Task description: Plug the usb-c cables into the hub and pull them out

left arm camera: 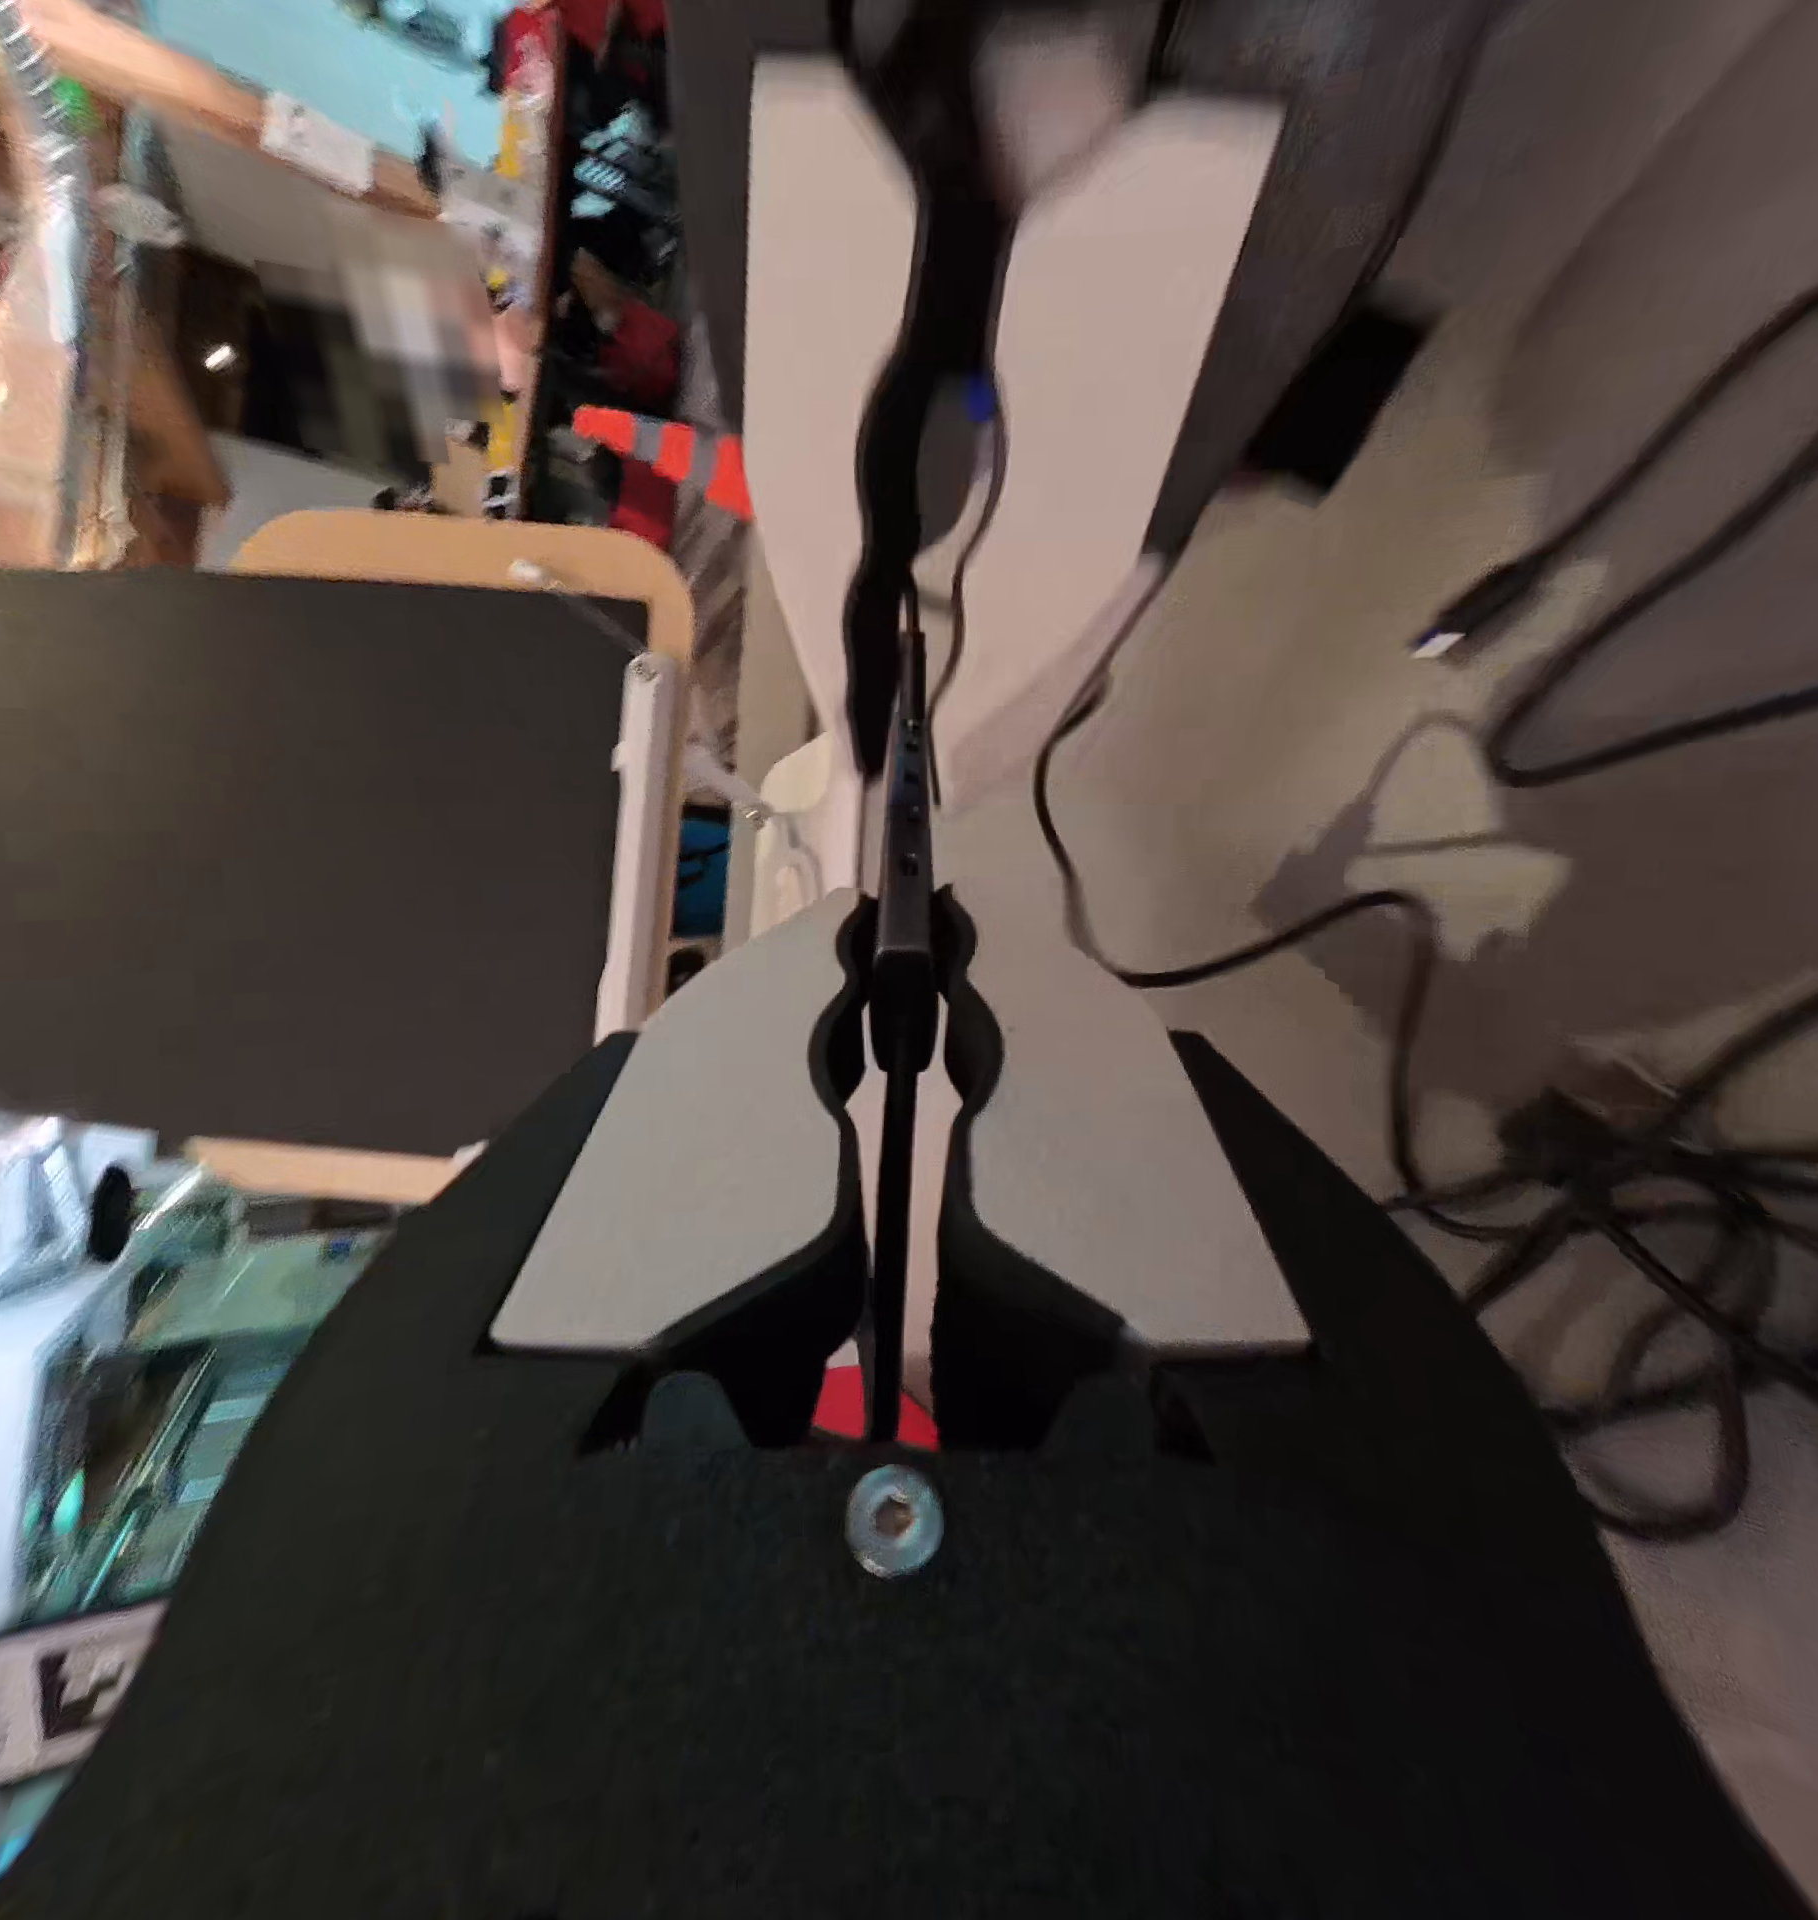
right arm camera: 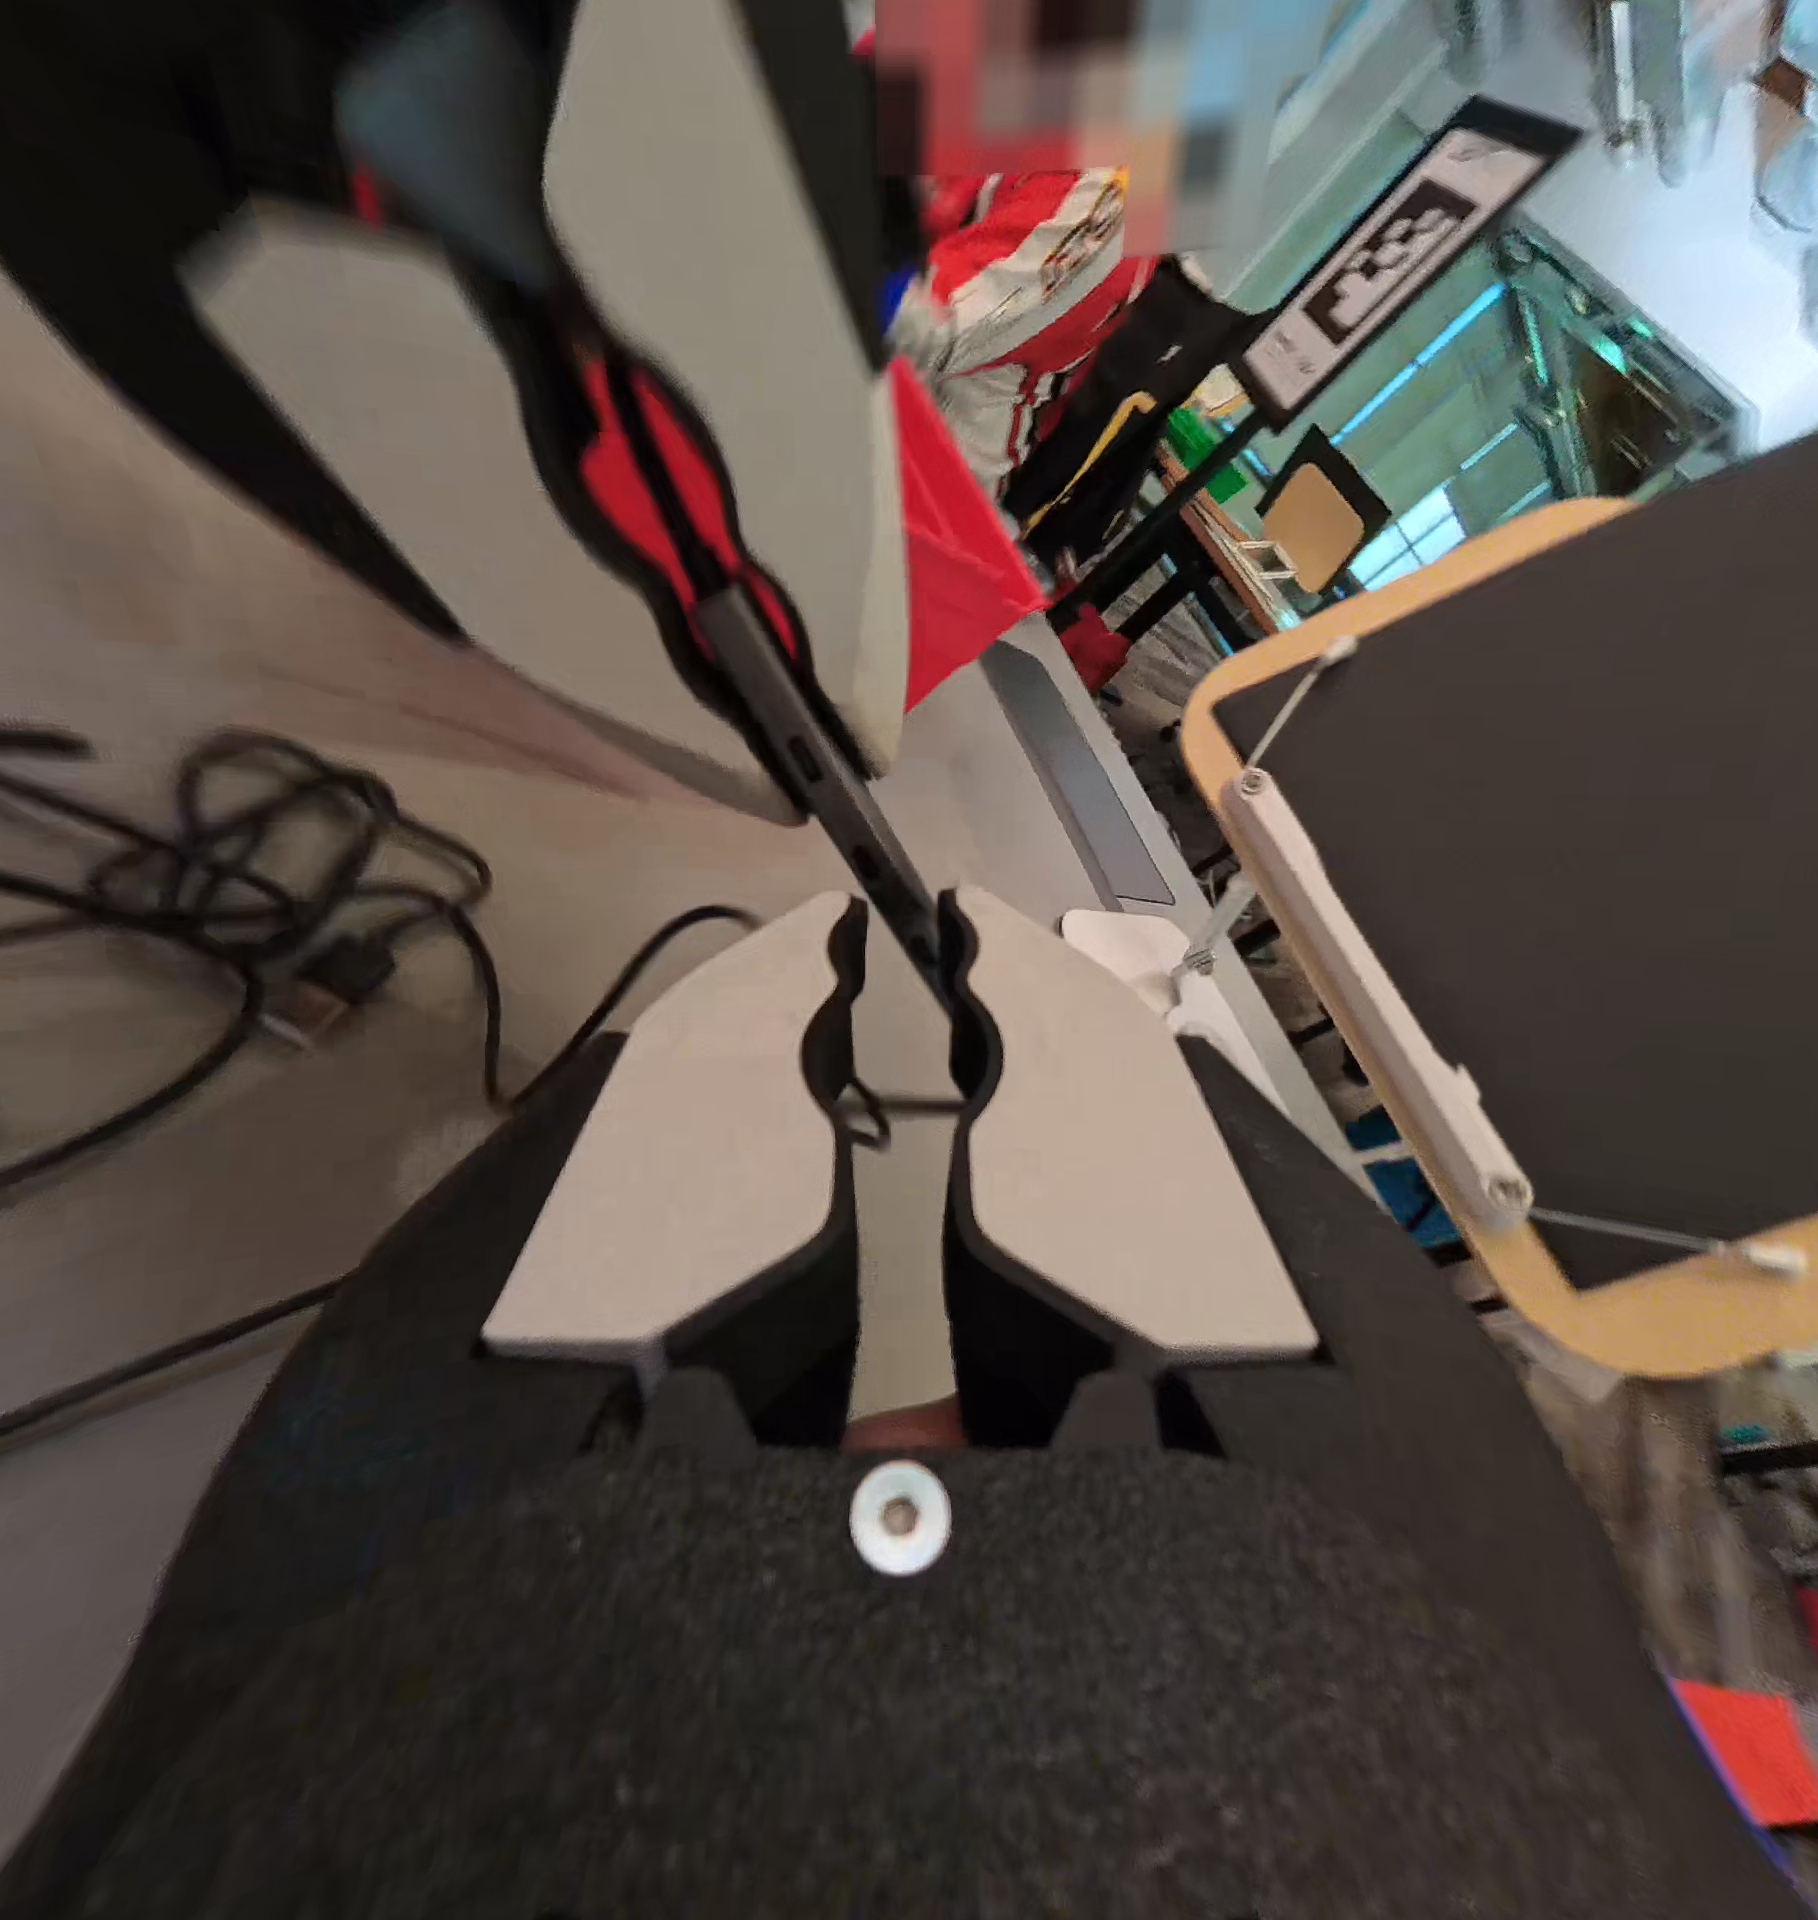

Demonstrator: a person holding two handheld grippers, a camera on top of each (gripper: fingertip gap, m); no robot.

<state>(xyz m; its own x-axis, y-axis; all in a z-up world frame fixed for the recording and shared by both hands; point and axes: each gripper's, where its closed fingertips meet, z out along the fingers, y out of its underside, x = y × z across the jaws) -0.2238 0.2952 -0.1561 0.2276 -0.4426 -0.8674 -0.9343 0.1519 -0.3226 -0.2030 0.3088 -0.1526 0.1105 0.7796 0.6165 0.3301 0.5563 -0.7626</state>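
Here the slim black rectangular hub [left arm camera: 905, 883] is pinched at its cable end between the left gripper [left arm camera: 903, 914] fingers, likely to steady it. Its far end lies between the right gripper [right arm camera: 902, 925] fingers, whose grip cannot be told. Loose black cables [right arm camera: 209, 883] rest on the worktop [right arm camera: 105, 520], left of these.

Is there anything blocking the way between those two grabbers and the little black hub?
Nothing visible does. The left hand-held gripper is already clamped on one end of the hub, and the right hand-held gripper has the other end between its fingers. The loose cables lie off to the side.
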